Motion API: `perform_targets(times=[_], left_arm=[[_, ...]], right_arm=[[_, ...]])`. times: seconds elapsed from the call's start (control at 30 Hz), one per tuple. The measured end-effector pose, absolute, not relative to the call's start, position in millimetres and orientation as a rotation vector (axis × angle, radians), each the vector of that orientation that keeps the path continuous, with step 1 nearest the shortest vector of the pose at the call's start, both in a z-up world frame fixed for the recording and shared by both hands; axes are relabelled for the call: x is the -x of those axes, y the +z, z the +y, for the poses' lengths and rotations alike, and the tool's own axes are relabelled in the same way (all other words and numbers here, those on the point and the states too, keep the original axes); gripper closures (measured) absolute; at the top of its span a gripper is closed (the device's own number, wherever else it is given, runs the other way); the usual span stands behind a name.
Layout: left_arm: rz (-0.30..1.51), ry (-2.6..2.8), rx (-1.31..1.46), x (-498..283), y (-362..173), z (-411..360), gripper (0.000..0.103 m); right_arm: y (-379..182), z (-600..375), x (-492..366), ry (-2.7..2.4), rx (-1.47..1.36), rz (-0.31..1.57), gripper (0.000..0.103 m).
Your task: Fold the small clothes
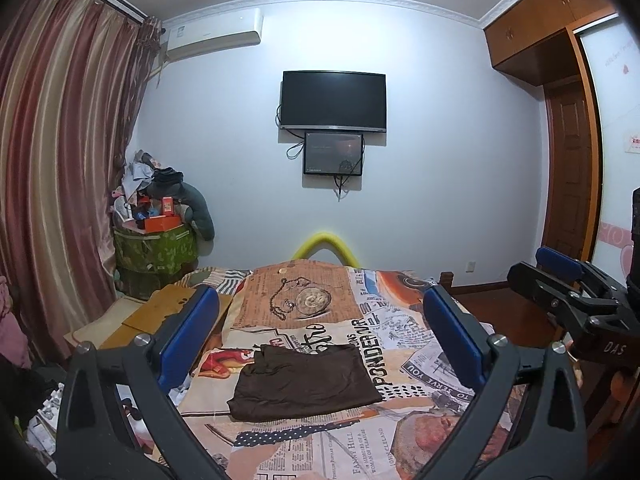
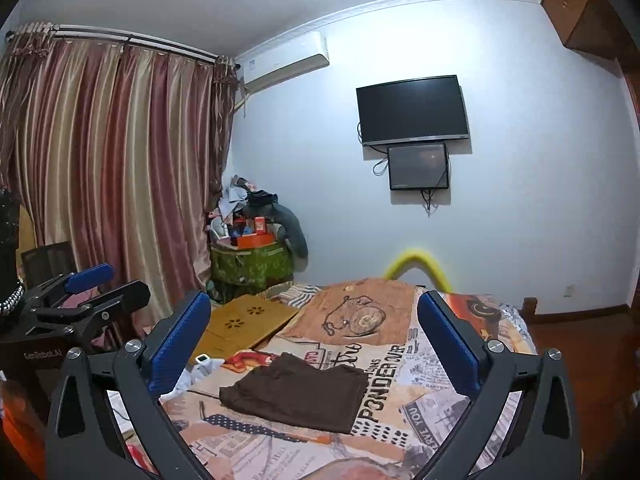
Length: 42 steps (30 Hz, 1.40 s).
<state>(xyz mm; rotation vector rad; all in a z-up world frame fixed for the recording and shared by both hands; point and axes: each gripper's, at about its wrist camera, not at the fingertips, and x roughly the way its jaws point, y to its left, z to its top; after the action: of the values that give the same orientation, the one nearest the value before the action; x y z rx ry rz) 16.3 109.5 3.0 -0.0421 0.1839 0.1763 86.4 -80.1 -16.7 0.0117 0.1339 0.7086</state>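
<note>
Holding both hand-held grippers raised and clear, left hand-held gripper [image 1: 320,336] and right hand-held gripper [image 2: 314,340] spread wide and empty, I view the brown garment [image 1: 304,380] folded flat mid-bed [image 1: 420,360].

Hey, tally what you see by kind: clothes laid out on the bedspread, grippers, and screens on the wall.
Brown folded garment on the bedspread: 1
Grippers, left gripper and right gripper, both open: 2
Wall screens, TV and small monitor: 2
Total: 5
</note>
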Motion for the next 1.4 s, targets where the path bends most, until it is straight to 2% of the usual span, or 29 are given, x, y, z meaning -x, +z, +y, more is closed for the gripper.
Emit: perform_targets(times=[1.4], left_arm=[[0.205, 0.162, 0.052, -24.6, 0.3, 109.7, 0.000]], right_arm=[[-17.2, -87.1, -79.1, 0.705, -0.018, 0.146, 0.000]])
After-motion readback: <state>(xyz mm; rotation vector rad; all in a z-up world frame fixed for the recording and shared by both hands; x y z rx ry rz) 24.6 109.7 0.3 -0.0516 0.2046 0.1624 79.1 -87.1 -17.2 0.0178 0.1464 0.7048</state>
